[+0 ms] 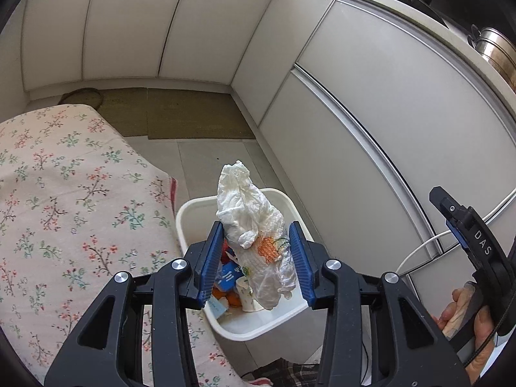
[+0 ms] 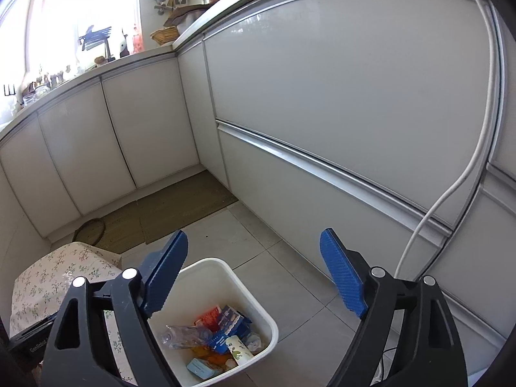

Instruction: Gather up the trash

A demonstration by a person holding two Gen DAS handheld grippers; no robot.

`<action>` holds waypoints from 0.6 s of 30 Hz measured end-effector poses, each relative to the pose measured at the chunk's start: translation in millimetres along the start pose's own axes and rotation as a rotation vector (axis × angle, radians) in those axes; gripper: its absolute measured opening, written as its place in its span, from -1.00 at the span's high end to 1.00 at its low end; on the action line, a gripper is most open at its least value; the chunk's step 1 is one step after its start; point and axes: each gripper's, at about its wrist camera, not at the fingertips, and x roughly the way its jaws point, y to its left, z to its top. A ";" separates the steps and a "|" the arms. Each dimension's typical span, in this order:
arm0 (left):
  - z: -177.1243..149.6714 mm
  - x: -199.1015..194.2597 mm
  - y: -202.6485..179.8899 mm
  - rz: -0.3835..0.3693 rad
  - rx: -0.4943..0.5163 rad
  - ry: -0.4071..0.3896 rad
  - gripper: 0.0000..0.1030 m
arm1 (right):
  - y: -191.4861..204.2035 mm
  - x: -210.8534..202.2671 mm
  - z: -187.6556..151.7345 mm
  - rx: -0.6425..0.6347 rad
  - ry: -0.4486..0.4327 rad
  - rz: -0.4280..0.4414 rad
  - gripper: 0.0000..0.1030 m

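My left gripper [image 1: 256, 259] is shut on a crumpled white paper towel [image 1: 254, 225] with an orange print, held above a white trash bin [image 1: 287, 317] on the floor. The bin [image 2: 264, 316] holds several pieces of trash: a crushed clear bottle [image 2: 185, 335], blue and red packets [image 2: 225, 321] and a small paper cup [image 1: 246, 296]. My right gripper [image 2: 254, 271] stands open above the bin with nothing between its blue pads [image 2: 342, 277]. In the left wrist view the right gripper [image 1: 464, 225] shows at the right edge, held by a hand [image 1: 464, 309].
A table under a floral cloth [image 1: 64, 209] stands left of the bin. White cabinet doors [image 2: 322, 96] run along the right and back. A brown mat [image 2: 180, 209] lies on the tiled floor. A white cable [image 2: 451, 193] hangs down the cabinets. A steel pot [image 1: 493, 48] sits on the counter.
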 end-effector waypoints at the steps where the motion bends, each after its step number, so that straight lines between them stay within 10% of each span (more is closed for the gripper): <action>1: 1.1 6.2 -6.4 -0.002 0.009 0.006 0.23 | -3.1 1.2 2.1 0.010 -0.002 -0.010 -0.68; 5: 5.2 25.2 -29.4 -0.018 0.035 0.028 0.20 | -13.4 0.1 3.2 0.041 -0.010 -0.039 -0.73; 9: 5.5 31.1 -38.4 0.000 0.040 0.020 -0.34 | -14.8 0.0 5.9 0.051 -0.019 -0.059 -0.78; 18: 1.6 7.8 -22.2 0.121 0.046 -0.045 -0.82 | -6.1 -6.4 1.4 0.028 -0.025 -0.043 -0.80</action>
